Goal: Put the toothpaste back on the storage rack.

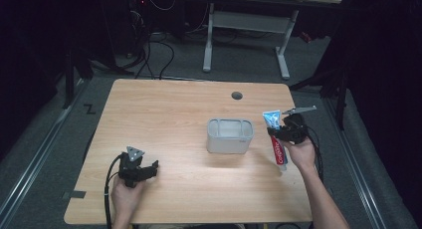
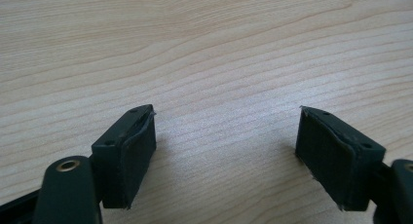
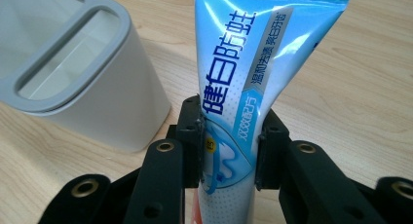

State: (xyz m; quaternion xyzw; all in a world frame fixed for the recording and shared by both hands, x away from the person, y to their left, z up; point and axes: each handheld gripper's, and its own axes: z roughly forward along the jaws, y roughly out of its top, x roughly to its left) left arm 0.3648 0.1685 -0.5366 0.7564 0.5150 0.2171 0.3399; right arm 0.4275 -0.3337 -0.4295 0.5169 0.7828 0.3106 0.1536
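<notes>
The right tongs (image 3: 228, 151) are clamped on a toothpaste tube (image 3: 243, 87), their two black pads pressing its sides partway along its length. In the right gripper view the tube runs up from between the jaws, its flat crimped end at the top edge, with blue lettering down its pale blue and white face. In the high view the tube (image 1: 276, 139) sits near the right edge of the worktop (image 1: 169, 109), crimped blue end pointing away from the person and red end toward them, and the right tongs (image 1: 287, 133) grip it about its middle, held in the person's right hand (image 1: 301, 152). Whether the tube's lower end touches the wood cannot be told. Just left of the tube, and apart from it, stands a grey holder (image 1: 230, 135) with a rounded rim and two openings in its top; in the right gripper view the holder (image 3: 83, 83) stands on the wood close beside the tube. The left tongs (image 1: 149, 168) lie low over the near left part of the worktop in the left hand (image 1: 124, 196), well apart from the holder. In the left gripper view the left tongs (image 2: 226, 146) stand wide, with bare wood between the pads.
</notes>
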